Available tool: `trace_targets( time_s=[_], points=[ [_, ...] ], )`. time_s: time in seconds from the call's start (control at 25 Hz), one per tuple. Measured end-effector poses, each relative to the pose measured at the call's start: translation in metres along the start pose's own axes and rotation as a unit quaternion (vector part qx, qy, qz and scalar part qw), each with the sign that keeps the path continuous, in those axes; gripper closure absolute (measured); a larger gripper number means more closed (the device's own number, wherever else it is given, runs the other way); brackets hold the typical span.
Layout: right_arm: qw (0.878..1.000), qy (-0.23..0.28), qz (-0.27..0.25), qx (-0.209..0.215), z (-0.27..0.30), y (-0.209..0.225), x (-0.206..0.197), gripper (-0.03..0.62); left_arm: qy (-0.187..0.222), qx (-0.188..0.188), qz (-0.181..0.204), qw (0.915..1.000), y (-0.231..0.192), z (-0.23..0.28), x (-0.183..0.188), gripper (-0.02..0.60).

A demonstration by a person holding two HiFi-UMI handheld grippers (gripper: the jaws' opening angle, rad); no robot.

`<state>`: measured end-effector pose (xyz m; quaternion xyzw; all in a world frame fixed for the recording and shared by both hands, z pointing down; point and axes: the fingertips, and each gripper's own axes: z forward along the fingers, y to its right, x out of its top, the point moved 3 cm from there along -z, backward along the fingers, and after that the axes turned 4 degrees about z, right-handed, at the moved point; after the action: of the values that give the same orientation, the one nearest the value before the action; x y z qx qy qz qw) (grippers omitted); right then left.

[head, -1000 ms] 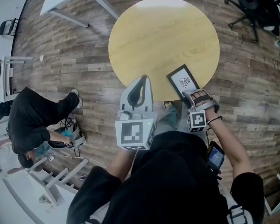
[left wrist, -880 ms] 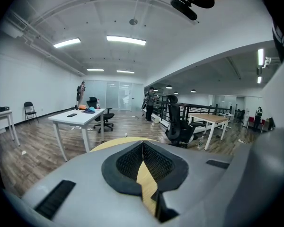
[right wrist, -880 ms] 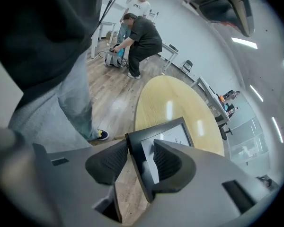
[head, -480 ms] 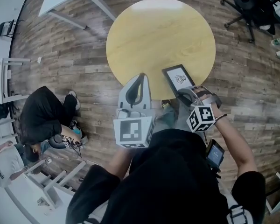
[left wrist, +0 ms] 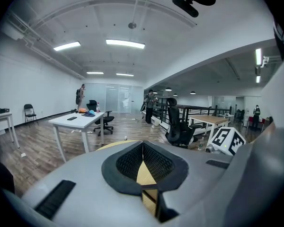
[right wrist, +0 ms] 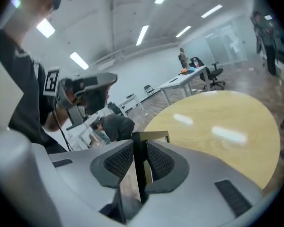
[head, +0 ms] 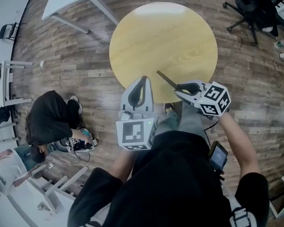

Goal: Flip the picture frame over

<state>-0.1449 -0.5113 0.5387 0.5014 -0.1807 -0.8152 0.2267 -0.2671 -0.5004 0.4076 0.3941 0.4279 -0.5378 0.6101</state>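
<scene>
Over round table, right gripper, jaws just closing, pinches picture frame edge-on; left gripper closed.

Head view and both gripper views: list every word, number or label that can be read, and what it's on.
None readable. The marker cubes on the left gripper and right gripper carry only black-and-white square patterns, no letters. The picture frame shows edge-on, so its face cannot be seen.

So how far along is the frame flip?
Done: the right gripper, whose jaws have just been closing, clamps the picture frame. In hand: it's raised edge-on over the table, half turned. Still to do: finish the turn and lay it down. Left gripper idle, shut.
</scene>
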Motion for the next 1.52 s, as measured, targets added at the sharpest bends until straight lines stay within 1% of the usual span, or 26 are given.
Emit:
trace_targets(
  time_s=[0.08, 0.16, 0.24, 0.44, 0.52, 0.72, 0.88, 1.12, 1.4, 1.52],
  points=[
    [0.996, 0.036, 0.082, 0.014, -0.005, 0.014, 0.003, 0.496, 0.001, 0.000, 0.001, 1.0000, 0.000, 0.001, 0.001, 0.560],
    [0.986, 0.071, 0.149, 0.017, -0.009, 0.029, 0.005, 0.496, 0.001, -0.001, 0.001, 1.0000, -0.001, 0.002, 0.002, 0.560],
    [0.974, 0.097, 0.202, 0.007, -0.013, 0.046, 0.005, 0.499, 0.001, -0.002, 0.001, 1.0000, -0.003, 0.003, 0.004, 0.560],
    [0.950, 0.125, 0.283, -0.032, -0.027, 0.076, -0.012, 0.511, -0.006, -0.003, -0.003, 1.0000, -0.002, 0.003, 0.000, 0.560],
    [0.942, 0.129, 0.307, -0.051, -0.031, 0.086, -0.021, 0.514, -0.010, -0.004, -0.001, 0.9999, 0.000, 0.005, -0.002, 0.560],
    [0.932, 0.110, 0.326, -0.110, -0.040, 0.103, -0.048, 0.522, -0.016, -0.010, 0.001, 0.9998, 0.005, 0.007, -0.004, 0.560],
    [0.927, 0.096, 0.336, -0.139, -0.041, 0.116, -0.065, 0.522, -0.012, -0.016, 0.009, 0.9998, 0.010, 0.013, -0.003, 0.560],
    [0.909, 0.072, 0.366, -0.187, -0.042, 0.131, -0.093, 0.520, -0.018, -0.021, 0.010, 0.9996, 0.019, 0.015, -0.007, 0.560],
    [0.905, 0.034, 0.339, -0.256, -0.041, 0.145, -0.107, 0.490, -0.016, -0.018, 0.009, 0.9997, 0.020, 0.013, -0.008, 0.560],
    [0.904, 0.016, 0.312, -0.291, -0.038, 0.151, -0.109, 0.474, -0.019, -0.020, 0.008, 0.9996, 0.018, 0.014, -0.009, 0.560]
  ],
)
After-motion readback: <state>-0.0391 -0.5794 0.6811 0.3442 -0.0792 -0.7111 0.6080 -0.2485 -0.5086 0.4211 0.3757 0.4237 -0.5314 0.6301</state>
